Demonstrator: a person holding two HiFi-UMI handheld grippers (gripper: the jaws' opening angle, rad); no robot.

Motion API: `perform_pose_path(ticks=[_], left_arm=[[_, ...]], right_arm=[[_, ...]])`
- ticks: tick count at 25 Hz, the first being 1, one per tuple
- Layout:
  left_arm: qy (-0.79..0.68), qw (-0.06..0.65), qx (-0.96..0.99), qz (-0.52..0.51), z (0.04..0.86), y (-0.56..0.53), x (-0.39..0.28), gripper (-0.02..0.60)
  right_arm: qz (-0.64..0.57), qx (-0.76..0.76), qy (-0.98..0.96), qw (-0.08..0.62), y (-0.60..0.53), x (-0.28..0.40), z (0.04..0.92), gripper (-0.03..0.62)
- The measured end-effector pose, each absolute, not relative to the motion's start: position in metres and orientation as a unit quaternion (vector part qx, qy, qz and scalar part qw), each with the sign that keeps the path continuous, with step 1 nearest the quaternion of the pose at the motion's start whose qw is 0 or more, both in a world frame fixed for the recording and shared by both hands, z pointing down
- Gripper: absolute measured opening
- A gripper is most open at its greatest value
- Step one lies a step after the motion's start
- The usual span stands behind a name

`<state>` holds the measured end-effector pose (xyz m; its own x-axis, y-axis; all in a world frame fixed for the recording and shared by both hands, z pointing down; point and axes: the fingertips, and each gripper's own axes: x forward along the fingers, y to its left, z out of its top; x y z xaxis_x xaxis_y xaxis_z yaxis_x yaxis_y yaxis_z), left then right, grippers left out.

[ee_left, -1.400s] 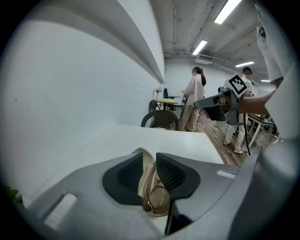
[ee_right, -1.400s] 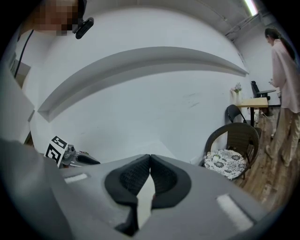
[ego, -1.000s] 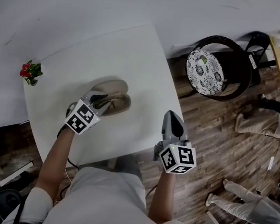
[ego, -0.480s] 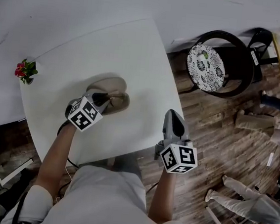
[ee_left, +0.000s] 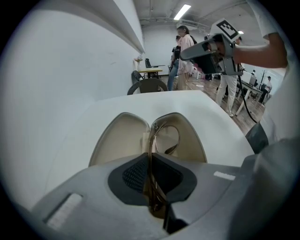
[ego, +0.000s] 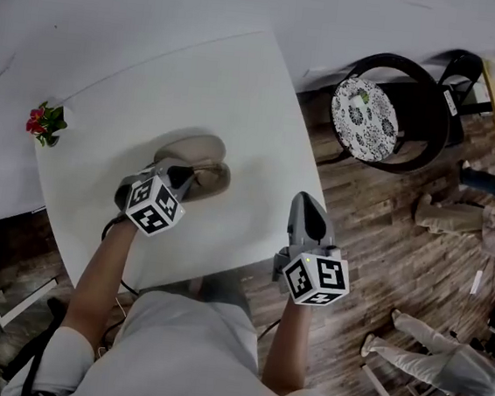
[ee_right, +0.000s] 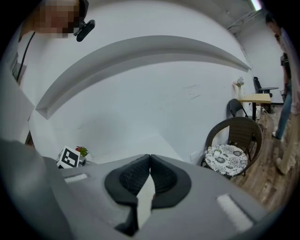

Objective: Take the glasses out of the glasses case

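Note:
A beige glasses case lies open on the white table, both shells showing in the left gripper view. My left gripper is at the case's near side, shut on the glasses, whose thin brown frame runs between the pads and curves out over the case's right shell. My right gripper hangs at the table's right edge, away from the case, shut with nothing between its pads.
A small red flower stands at the table's left corner. A dark wicker chair with a patterned cushion stands right of the table on the wood floor. People stand further to the right.
My left gripper has drawn slightly back toward me at the case. The right gripper has stayed where it was.

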<state>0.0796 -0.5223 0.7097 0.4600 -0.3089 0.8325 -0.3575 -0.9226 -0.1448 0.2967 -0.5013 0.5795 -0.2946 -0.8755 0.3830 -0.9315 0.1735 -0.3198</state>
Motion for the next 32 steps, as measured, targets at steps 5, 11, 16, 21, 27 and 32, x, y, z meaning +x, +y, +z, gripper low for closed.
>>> perform_pose_path(ticks=[5,11,16,21,27,32], left_arm=[[-0.204,0.022,0.86,0.468,0.702,-0.523,0.081,0.026],[-0.24,0.027,0.87,0.43,0.678,-0.532,0.079,0.026],[-0.271,0.027,0.874,0.401,0.656,-0.536,0.069,0.026],[-0.309,0.032,0.881,0.358,0.628,-0.536,0.059,0.026],[-0.366,0.042,0.886,0.281,0.585,-0.538,0.039,0.026],[-0.408,0.033,0.881,0.236,0.55,-0.538,0.019,0.026]], right_arm=[[0.247,0.592,-0.766,0.051,-0.502,0.296,0.573,0.003],[0.244,0.591,-0.767,0.049,-0.497,0.292,0.569,0.003],[0.238,0.587,-0.772,0.045,-0.495,0.28,0.56,0.003],[0.23,0.584,-0.777,0.041,-0.49,0.27,0.548,0.003],[0.219,0.581,-0.783,0.039,-0.482,0.258,0.534,0.003],[0.21,0.579,-0.787,0.038,-0.479,0.249,0.522,0.003]])
